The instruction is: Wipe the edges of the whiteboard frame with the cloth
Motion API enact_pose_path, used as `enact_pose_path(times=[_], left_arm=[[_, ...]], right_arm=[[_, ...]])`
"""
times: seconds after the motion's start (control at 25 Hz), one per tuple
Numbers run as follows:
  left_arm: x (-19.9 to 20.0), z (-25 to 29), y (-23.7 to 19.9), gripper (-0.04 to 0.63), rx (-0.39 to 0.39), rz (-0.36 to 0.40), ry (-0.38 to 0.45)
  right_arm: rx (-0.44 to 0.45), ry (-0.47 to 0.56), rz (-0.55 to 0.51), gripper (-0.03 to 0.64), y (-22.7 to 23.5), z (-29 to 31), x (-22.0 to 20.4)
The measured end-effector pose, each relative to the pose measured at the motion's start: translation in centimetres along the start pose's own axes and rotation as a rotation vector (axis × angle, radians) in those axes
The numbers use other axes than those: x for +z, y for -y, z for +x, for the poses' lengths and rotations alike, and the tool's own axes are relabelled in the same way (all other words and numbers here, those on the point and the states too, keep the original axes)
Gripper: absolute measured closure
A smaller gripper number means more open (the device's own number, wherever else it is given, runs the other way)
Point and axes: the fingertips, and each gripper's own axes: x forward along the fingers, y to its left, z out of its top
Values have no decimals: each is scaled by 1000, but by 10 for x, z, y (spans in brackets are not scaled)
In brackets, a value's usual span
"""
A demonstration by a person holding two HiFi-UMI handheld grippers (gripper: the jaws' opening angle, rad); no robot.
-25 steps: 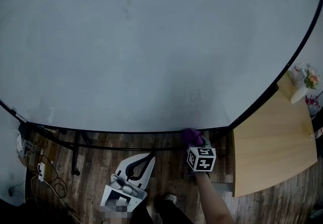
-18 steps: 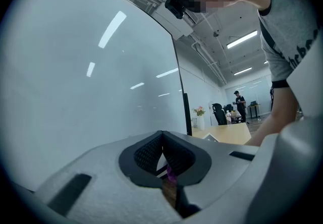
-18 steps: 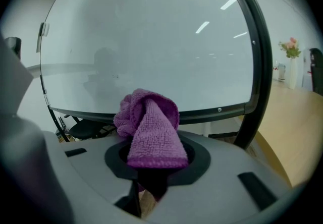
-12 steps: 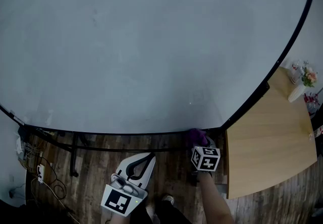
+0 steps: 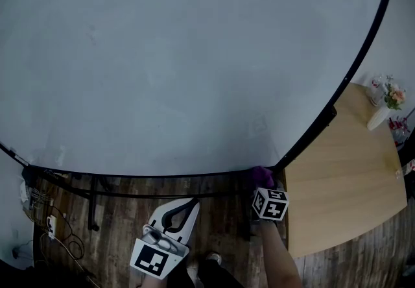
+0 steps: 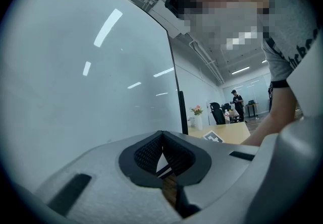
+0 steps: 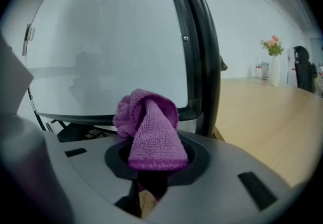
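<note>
the whiteboard (image 5: 194, 53) fills most of the head view, its black frame (image 5: 162, 174) curving along the bottom and up the right side. a wooden table (image 5: 343, 183) stands just beside that right side, over a dark plank floor (image 5: 123, 228). the left gripper (image 5: 188, 205) hangs low, apart from the board, jaws closed together on nothing. the right gripper (image 5: 262, 184) has its jaws clamped on the purple cloth (image 7: 151, 127), which bunches against the frame's lower edge, just beside the bottom right corner. a vase (image 5: 379, 117) of flowers sits at the table's far end.
</note>
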Motion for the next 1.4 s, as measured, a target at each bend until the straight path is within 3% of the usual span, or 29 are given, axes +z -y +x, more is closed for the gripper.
enact_pose_path(times=[0.32, 0.88, 1.08, 1.4], left_arm=[[2, 11, 4, 578, -9, 4, -2], [1, 7, 1, 578, -1, 12, -8], [1, 0, -3, 578, 7, 16, -11], [5, -27, -17, 578, 33, 13, -15]], right_arm=[[-57, 3, 38, 526, 34, -3, 4], [-87, 13, 82, 529, 50, -5, 4], [-117, 24, 110, 531, 52, -7, 4], [-93, 67, 84, 534, 31, -29, 0]])
